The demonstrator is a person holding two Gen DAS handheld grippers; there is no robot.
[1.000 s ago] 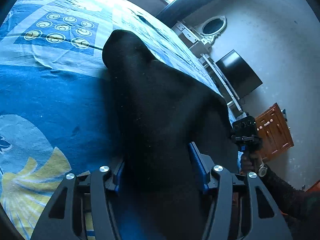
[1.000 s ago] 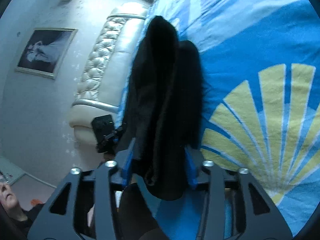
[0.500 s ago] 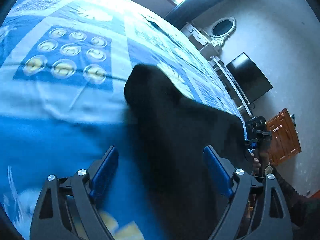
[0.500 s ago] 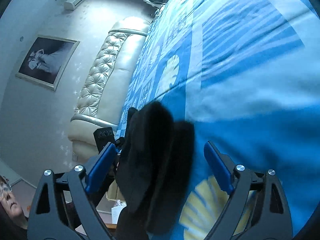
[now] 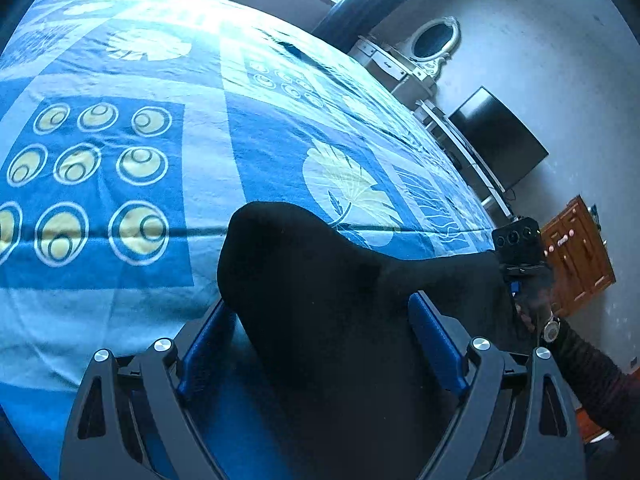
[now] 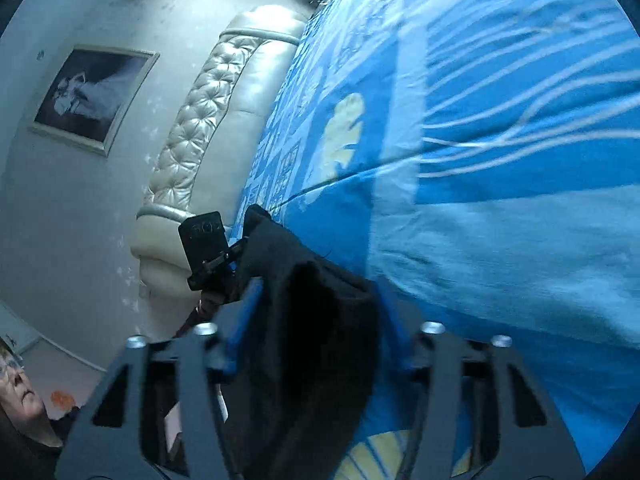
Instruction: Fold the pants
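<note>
Your left gripper's (image 5: 320, 300) jaws stand wide apart and have just been opening. The black pants (image 5: 304, 248) run up between the two blue pads without being pinched, and a strip of bedspread shows between the cloth and the left-hand pad.

Your right gripper's (image 6: 318, 286) jaws have just been closing. In its blurred view a thick bundle of the pants fills the gap and touches both blue pads, so they appear clamped on the cloth.

The pants lie as one dark band on the near part of the bed, stretched between your two grippers. In the left wrist view, a rounded end of the cloth humps up just past the left fingertips. From there the band runs off to the right towards your other hand (image 5: 532, 304), which wears a wristwatch (image 5: 551, 330) over a dark sleeve (image 5: 592, 376).

Under the pants is a blue bedspread (image 5: 120, 280) printed with pale yellow rings and leaf shapes.

A pale tufted headboard (image 6: 192, 128) rises at one end of the bed, with a framed picture (image 6: 92, 96) on the wall beside it. On the opposite side of the room are an oval mirror (image 5: 436, 38), a dark television (image 5: 500, 140) and a wooden cabinet (image 5: 580, 256).
</note>
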